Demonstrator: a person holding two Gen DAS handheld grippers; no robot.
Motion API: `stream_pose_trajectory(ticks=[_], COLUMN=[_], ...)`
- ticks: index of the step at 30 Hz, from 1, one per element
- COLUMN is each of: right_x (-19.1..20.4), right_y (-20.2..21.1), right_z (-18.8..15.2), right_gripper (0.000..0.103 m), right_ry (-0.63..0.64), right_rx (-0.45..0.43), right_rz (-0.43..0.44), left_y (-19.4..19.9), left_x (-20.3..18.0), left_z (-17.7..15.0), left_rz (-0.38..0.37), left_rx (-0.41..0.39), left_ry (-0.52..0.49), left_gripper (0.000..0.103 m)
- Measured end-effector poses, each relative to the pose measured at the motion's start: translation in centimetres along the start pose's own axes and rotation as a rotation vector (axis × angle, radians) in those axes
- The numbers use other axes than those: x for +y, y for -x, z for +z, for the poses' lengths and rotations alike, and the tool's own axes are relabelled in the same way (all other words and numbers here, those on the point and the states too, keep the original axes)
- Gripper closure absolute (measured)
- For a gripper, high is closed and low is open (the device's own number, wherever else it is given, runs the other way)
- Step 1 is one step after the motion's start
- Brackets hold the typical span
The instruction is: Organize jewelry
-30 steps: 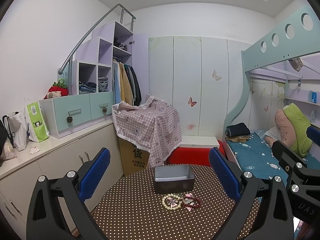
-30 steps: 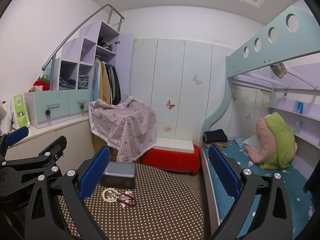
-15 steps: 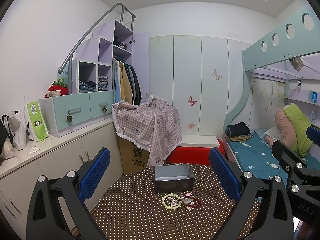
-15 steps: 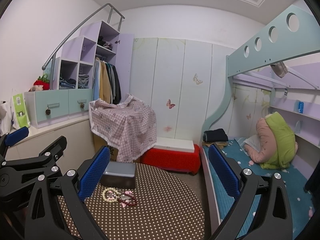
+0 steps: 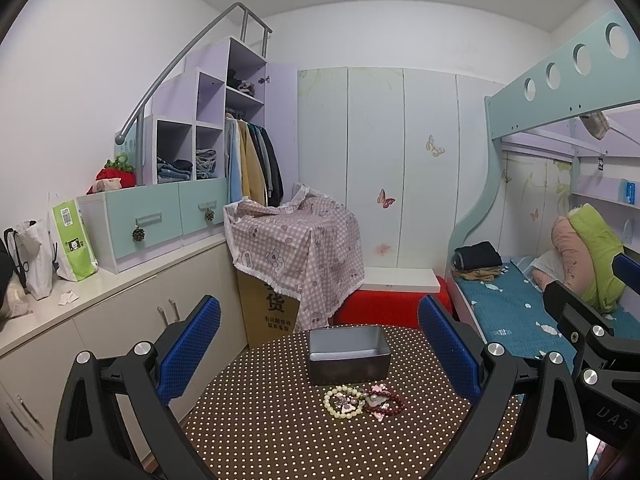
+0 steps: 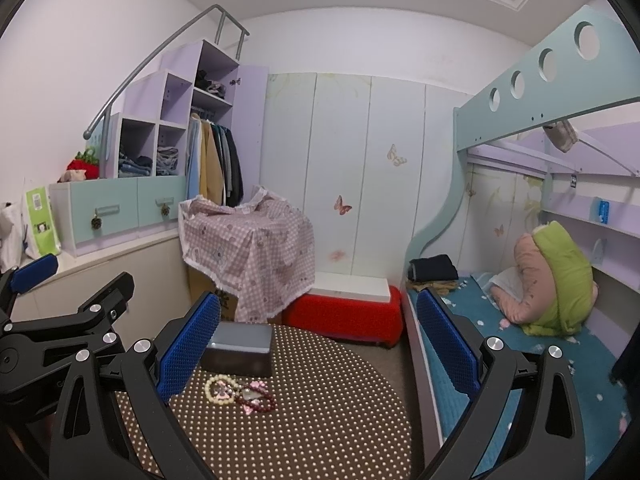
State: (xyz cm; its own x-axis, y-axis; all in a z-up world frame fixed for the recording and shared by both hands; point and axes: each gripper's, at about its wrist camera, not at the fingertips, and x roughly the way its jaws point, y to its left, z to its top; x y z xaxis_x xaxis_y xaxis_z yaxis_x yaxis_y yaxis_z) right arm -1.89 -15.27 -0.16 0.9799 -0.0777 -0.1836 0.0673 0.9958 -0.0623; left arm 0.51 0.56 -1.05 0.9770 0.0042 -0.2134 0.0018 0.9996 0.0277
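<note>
From the left wrist camera, the left gripper (image 5: pixel 319 346) hangs above the round table (image 5: pixel 256 432) with its brown polka-dot cloth, blue pads spread wide and nothing between them. Right in the gap sits the dark metal box (image 5: pixel 348 354), open on top, close to the table's far edge. Just in front of it, toward the middle of the table, lies the jewelry in one small cluster: a pale bead bracelet (image 5: pixel 343 401) on the left, a dark red bead bracelet (image 5: pixel 386 403) on the right, touching or overlapping, with small pink pieces among them that are too small to make out. None of it is in the box. At the right edge of this view the right gripper (image 5: pixel 592 320) pokes in, only partly seen. Over to the right wrist camera: the right gripper (image 6: pixel 319 346) is also wide open and empty, held over the table's right side, with the bed's blue sheet (image 6: pixel 516 364) beyond its right finger. The box (image 6: pixel 238 348) shows at the far left part of the table, partly hidden by the left blue pad, and the pale bracelet (image 6: pixel 220 390) and red bracelet (image 6: pixel 258 398) lie just before it. The left gripper (image 6: pixel 60 280) appears at the left, jaws apart, holding nothing.
</note>
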Motion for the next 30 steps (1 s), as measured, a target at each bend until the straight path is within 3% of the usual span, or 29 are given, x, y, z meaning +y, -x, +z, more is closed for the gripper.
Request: stream_pose_trajectory(ticks=[8, 15, 22, 30], right_x=[0.3, 0.4, 0.2, 0.4], right_y=[-1.7, -5.1, -10.7, -17.8], right_z=[-0.2, -1.2, -4.2, -9.5], right_gripper=[0.008, 0.008, 0.008, 0.008], right_ry=[0.002, -0.001, -0.003, 0.007], right_rx=[0.03, 0.099, 0.236, 0.423], right_rz=[0.005, 0.007, 0.008, 0.043], left_y=[-1.8, -5.6, -12.6, -20.4], left_x=[0.0, 1.0, 4.6, 5.2], left_z=[-0.2, -1.2, -4.9, -11.5], left_rz=[-0.003, -0.03, -0.034, -0.066], left_rx=[0.03, 0.123, 0.323, 0.583], left_ry=[-0.001, -0.008, 0.074, 0.112], left_gripper=[0.007, 0.007, 0.007, 0.008])
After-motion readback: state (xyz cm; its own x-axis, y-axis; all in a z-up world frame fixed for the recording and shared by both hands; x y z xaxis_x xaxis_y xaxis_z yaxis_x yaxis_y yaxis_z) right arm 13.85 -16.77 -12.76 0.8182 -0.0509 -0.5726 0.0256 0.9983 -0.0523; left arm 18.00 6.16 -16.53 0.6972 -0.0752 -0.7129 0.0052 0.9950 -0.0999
